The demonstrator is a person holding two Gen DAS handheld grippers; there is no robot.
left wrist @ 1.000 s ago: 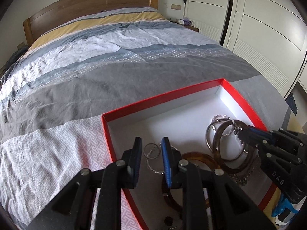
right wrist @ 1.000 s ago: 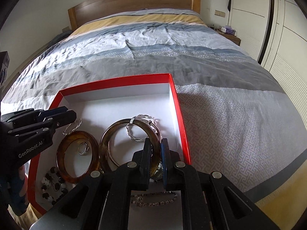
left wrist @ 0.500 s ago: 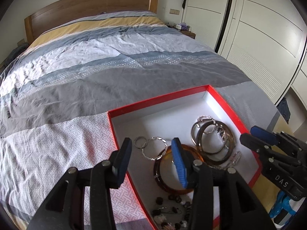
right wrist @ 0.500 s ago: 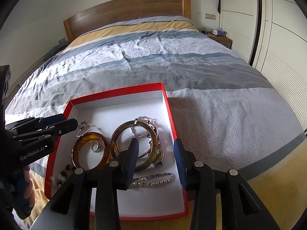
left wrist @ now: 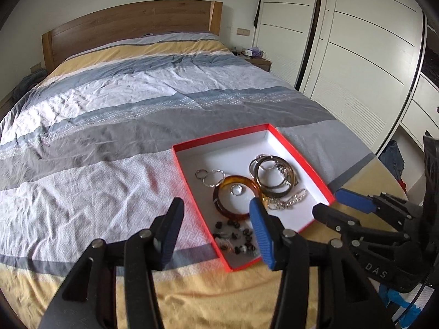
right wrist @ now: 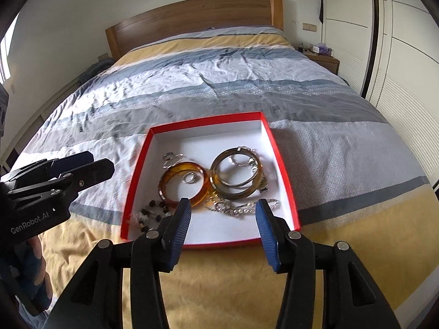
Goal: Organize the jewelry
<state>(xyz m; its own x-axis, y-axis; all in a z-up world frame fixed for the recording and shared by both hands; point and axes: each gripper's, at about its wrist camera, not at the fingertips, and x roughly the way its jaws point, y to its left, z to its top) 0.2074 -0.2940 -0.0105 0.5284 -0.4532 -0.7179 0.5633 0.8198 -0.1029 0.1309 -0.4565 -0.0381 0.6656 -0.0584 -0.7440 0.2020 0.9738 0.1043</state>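
Above red box (right wrist: 284, 175) w/ jewelry, left gripper (left wrist: 216, 219) & right gripper (right wrist: 222, 213) both spread wide, holding nothing.

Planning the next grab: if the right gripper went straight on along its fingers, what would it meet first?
Probably the silver beaded chain near the front of the red-rimmed white box, framed by the open right gripper; depth is unclear.

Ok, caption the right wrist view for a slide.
Open right gripper above red box of bangles on the bed.
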